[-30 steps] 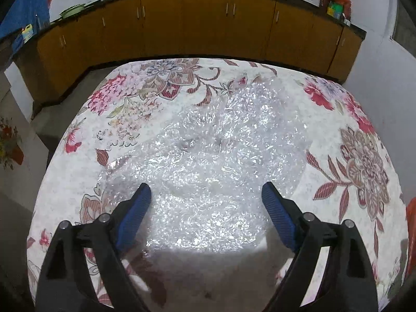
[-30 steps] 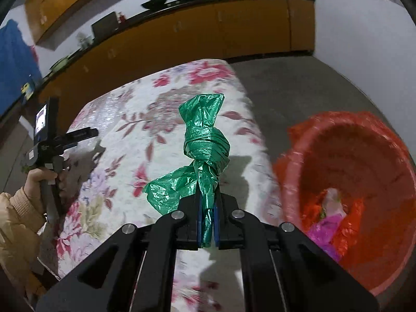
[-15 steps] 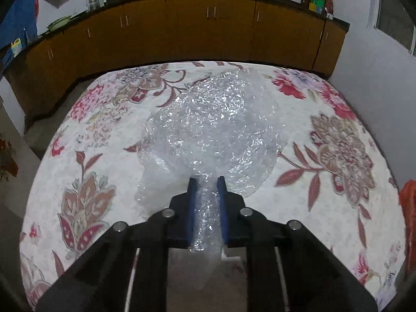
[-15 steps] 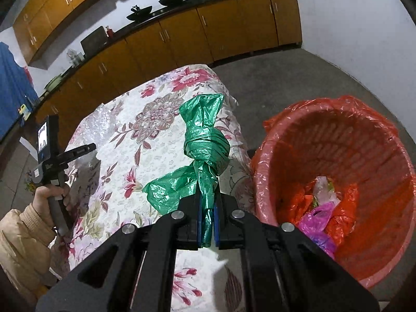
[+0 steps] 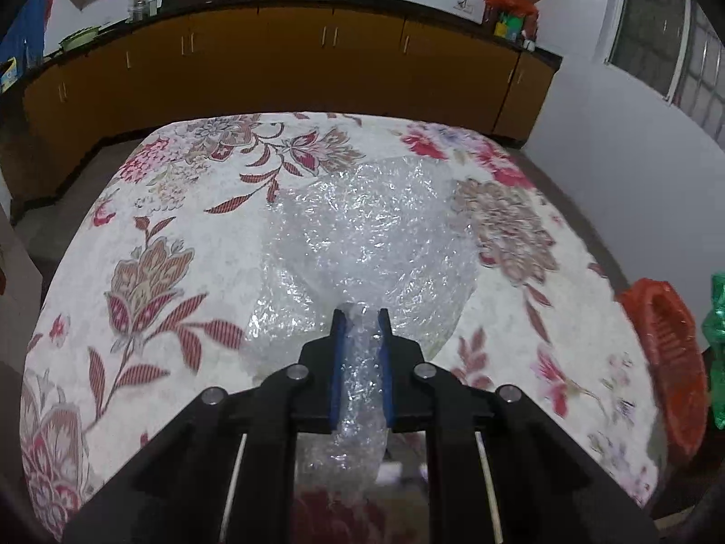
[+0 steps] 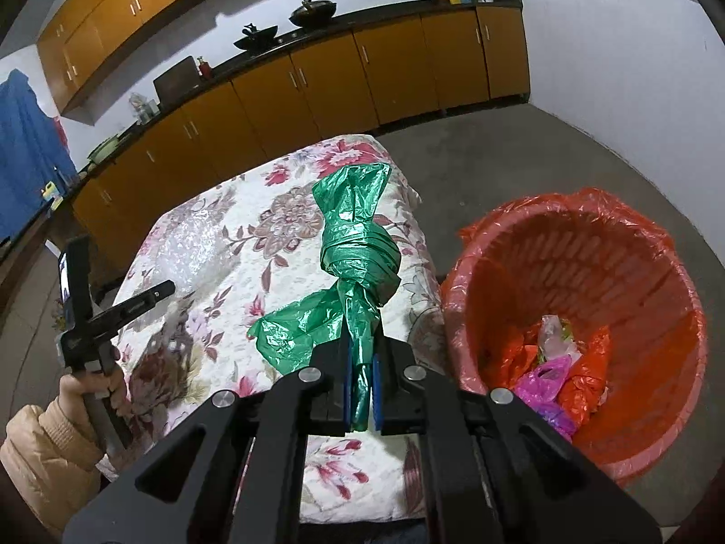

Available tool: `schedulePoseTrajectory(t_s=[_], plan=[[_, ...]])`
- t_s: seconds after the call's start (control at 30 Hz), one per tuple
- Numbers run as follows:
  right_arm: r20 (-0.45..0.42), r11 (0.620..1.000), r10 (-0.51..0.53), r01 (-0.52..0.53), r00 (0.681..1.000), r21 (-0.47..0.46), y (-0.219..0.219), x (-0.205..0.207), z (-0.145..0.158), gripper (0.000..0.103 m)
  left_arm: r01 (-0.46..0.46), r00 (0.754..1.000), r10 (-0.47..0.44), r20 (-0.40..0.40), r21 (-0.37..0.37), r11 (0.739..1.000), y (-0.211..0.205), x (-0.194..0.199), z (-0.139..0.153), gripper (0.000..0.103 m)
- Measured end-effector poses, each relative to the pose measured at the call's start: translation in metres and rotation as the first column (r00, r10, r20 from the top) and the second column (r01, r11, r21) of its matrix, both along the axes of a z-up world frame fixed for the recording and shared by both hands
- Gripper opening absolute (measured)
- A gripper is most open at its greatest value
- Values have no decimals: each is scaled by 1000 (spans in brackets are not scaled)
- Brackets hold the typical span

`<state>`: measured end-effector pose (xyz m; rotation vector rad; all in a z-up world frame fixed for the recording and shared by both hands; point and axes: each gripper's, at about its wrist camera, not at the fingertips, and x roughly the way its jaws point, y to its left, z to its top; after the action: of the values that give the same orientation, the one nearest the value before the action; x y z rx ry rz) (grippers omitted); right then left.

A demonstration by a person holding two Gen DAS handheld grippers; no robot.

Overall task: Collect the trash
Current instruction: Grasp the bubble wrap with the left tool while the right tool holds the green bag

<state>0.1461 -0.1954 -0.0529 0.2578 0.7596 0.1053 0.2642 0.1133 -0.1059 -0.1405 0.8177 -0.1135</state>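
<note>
The red basket [image 6: 584,444], lined with a red plastic bag, stands on the floor just beside the table edge. At its bottom lie crumpled red, pink and pale plastic scraps [image 6: 559,365]; the rest of the interior is bare mesh wall.

The right gripper [image 6: 361,362] is clamped on the twisted tail of a knotted green plastic bag [image 6: 358,256], held above the table's near corner, beside the basket rim.

The left gripper [image 5: 361,317] is pinched on a bunched neck of the clear bubble wrap [image 5: 371,235]; the sheet's remainder spreads over the floral tablecloth [image 5: 149,272]. From the left wrist view the basket shows at the right table edge.
</note>
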Motion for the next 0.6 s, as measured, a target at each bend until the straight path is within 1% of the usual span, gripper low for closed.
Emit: schedulePoseTrajectory(t_s=[0.17,0.3,0.47,0.6], plan=[[16,1000,7,-7,1000,1,3,-7,6,7,32,999,-31,22,-39,999,-5,-21,17,14],[31,1000,3,-3,1000,2,-1,-11,9,7,74,996,-72,52,-49,996,-18,-37,32,14],[53,1000,-23,23,998,-4,-11,-19,17,7,146,986,-141,89,-54,988,-46,-52,54,14],[68,998,-56,57,996,-12,-24,-27,22,7,209,973,-201,110,-67,976,-74,-62,67,14]])
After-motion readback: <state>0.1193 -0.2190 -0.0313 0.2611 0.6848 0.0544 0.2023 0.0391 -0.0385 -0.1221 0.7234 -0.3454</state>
